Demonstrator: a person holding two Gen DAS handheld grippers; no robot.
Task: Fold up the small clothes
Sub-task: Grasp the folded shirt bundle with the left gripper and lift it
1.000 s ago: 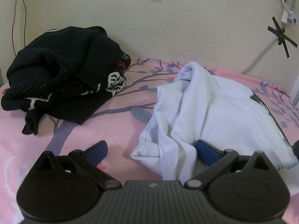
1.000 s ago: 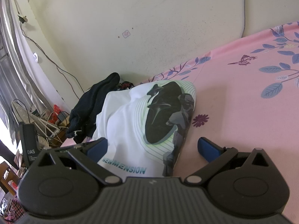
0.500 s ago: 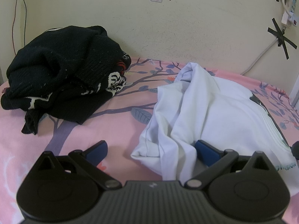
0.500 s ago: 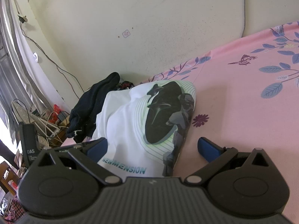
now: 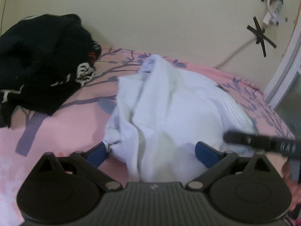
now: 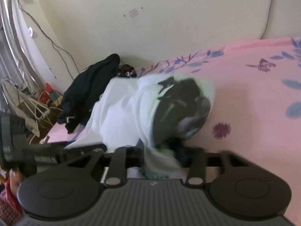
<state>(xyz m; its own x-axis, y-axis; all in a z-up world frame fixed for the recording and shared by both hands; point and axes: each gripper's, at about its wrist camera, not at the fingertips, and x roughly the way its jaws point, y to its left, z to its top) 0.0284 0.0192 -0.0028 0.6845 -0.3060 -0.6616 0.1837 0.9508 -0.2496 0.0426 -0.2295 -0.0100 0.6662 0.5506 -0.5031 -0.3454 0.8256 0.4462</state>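
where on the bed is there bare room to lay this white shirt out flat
Bare pink sheet lies right of the white T-shirt, toward the wall. A narrower strip runs between the shirt and the black sweater. The left side is crowded by that sweater.

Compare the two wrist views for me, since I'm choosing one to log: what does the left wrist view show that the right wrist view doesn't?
Only the left wrist view shows the black tape crosses on the wall and the open left claw straddling the shirt's edge. Only the right wrist view shows the shirt's dark print, the floor clutter, and the right claw shut on the shirt's hem. Both share the white T-shirt, the black sweater and the pink floral sheet.
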